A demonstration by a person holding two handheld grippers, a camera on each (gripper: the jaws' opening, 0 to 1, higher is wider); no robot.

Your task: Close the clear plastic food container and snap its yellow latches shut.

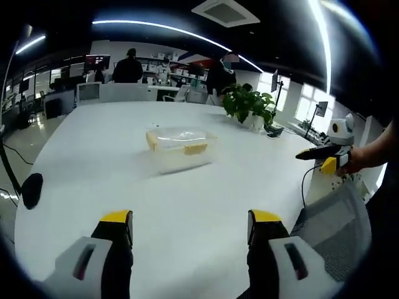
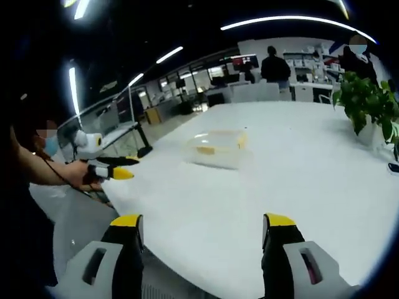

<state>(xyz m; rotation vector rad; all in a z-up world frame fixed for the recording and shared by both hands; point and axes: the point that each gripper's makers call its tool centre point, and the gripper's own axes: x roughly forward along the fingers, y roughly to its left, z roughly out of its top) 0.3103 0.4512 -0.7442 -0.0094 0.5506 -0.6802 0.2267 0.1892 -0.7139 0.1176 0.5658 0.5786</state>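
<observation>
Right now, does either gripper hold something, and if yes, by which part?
Nothing is held. The left gripper and the right gripper both stand open above the white table, apart from the clear food container.

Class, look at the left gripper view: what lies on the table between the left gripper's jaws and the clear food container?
Nothing: between the left gripper and the food container, the left gripper view shows bare white table.

My views are soft and fisheye-bent; ceiling strips [image 1: 156, 28] glare on the bright white table [image 1: 124, 156], edges falling dark.
</observation>
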